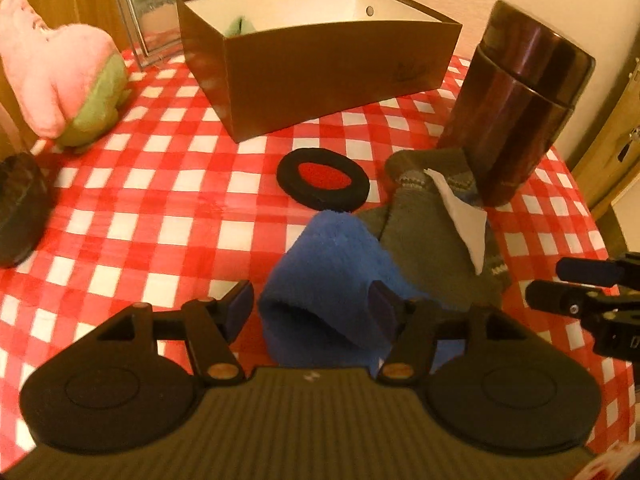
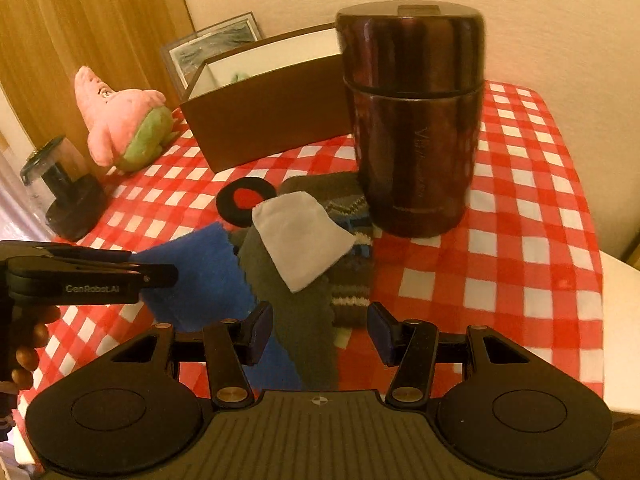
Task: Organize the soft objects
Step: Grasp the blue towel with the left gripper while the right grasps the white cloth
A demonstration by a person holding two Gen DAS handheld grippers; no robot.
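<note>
A fluffy blue cloth [image 1: 328, 272] lies on the red-checked tablecloth [image 1: 160, 208], between the fingers of my left gripper [image 1: 312, 308]. The jaws are open; the right pad touches the cloth and the left pad stands clear of it. Beside it lie a dark grey sock [image 1: 424, 224] and a white tissue [image 1: 460, 216]. My right gripper [image 2: 320, 330] hovers open over the grey sock [image 2: 296, 320], next to a striped knit piece [image 2: 352, 280]. A black ring pad [image 1: 322, 176] with a red centre lies further back. A pink and green plush [image 1: 60, 72] sits at the far left.
A brown box [image 1: 320, 68] with a white inside stands at the back, something green in it. A tall dark brown flask [image 2: 416, 128] stands right behind the socks. A picture frame [image 1: 160, 0] leans behind the box, and a black appliance [image 2: 68, 200] stands at the left edge.
</note>
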